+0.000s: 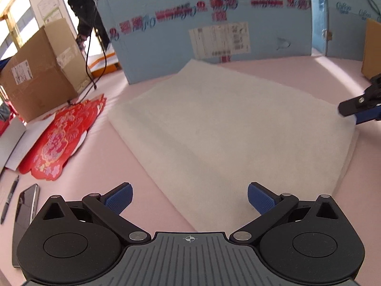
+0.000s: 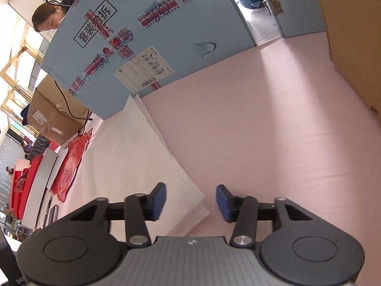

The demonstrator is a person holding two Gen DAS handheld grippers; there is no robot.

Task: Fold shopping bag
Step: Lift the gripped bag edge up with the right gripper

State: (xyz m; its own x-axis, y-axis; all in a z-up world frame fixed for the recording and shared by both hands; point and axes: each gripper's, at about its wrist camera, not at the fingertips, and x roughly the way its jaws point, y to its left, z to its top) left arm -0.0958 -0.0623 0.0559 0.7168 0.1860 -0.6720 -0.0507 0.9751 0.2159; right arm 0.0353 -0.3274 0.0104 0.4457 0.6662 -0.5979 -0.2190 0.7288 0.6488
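Right tool seen partly open, nothing gripped, bag corner lying under gap between pads. Left tool wide open, empty, poised over near edge. White shopping bag laid flat on pink table, near blue box. Corner layers best pinched together fully before lifting; fold edges to be kept aligned, both sides lifted evenly.

Both wrist views face down-forward; share white bag.
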